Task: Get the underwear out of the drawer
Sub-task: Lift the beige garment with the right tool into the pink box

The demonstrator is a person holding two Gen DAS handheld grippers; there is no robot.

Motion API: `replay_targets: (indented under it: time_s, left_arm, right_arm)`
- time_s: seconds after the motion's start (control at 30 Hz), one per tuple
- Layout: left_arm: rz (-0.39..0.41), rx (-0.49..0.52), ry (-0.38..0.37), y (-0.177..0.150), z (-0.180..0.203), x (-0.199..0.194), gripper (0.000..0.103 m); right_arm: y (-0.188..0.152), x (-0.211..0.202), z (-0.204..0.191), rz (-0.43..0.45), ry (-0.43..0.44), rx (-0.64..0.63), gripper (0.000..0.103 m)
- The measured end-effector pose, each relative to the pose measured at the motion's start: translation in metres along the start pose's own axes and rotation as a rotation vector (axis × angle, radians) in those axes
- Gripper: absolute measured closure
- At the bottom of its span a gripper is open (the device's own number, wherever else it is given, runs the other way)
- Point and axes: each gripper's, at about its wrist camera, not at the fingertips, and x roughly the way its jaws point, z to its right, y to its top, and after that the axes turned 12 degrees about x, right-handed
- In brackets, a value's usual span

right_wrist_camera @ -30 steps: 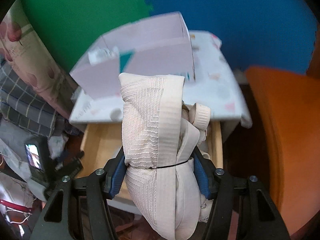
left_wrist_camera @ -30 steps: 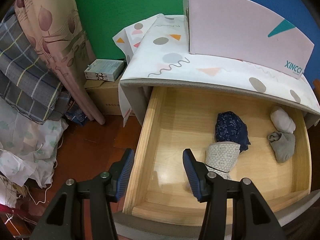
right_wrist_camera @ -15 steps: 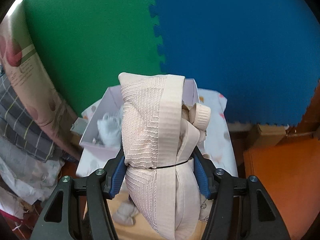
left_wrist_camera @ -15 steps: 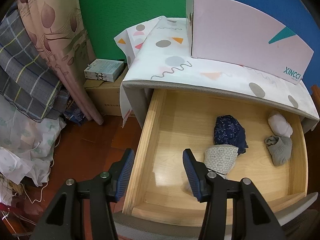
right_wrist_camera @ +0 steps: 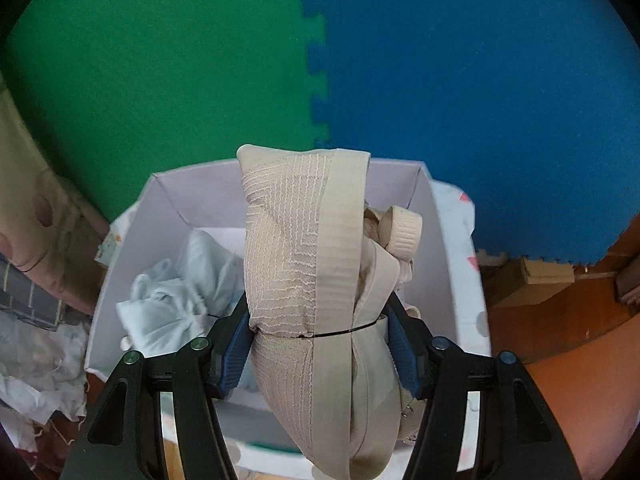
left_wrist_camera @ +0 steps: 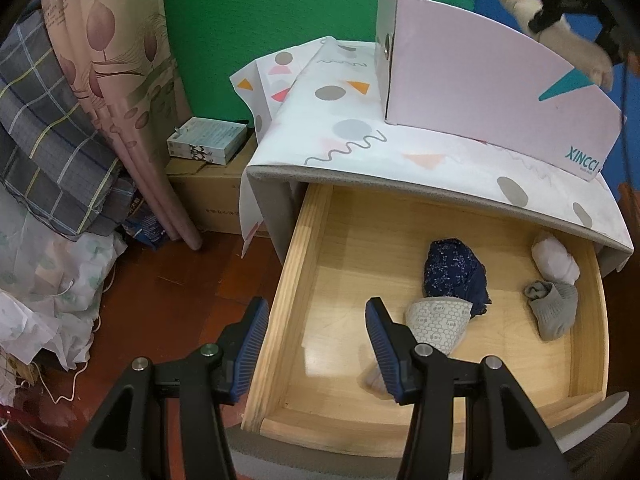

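Right gripper (right_wrist_camera: 320, 332) clamps the beige rolled underwear (right_wrist_camera: 312, 280) above the pink box (right_wrist_camera: 424, 216) — ready to drop; left gripper (left_wrist_camera: 316, 344) waits unclenched — empty — over the drawer (left_wrist_camera: 344, 240).

Open wooden drawer (left_wrist_camera: 320, 248) under a cloth-covered cabinet top (left_wrist_camera: 352, 136) bearing a pink cardboard box (left_wrist_camera: 480, 80); inside the drawer, navy underwear (left_wrist_camera: 452, 268) mid-floor, honeycomb-print roll (left_wrist_camera: 436, 320) just in front, grey sock (left_wrist_camera: 554, 310) and white bundle (left_wrist_camera: 554, 258) to its right.
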Motion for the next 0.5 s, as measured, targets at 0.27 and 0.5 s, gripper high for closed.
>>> replay_targets:
  time_s: [0.27, 0.5]
  left_arm:
    - [0.003, -0.011, -0.001, 0.001, 0.0, 0.0, 0.051]
    - [-0.003, -0.02, -0.003, 0.001, -0.001, 0.002, 0.051]
  right_arm:
    - [-0.012, 0.048, 0.004, -0.085, -0.041, 0.007, 0.041]
    - [-0.018, 0.031, 0.01, -0.072, -0.015, 0.014, 0.028]
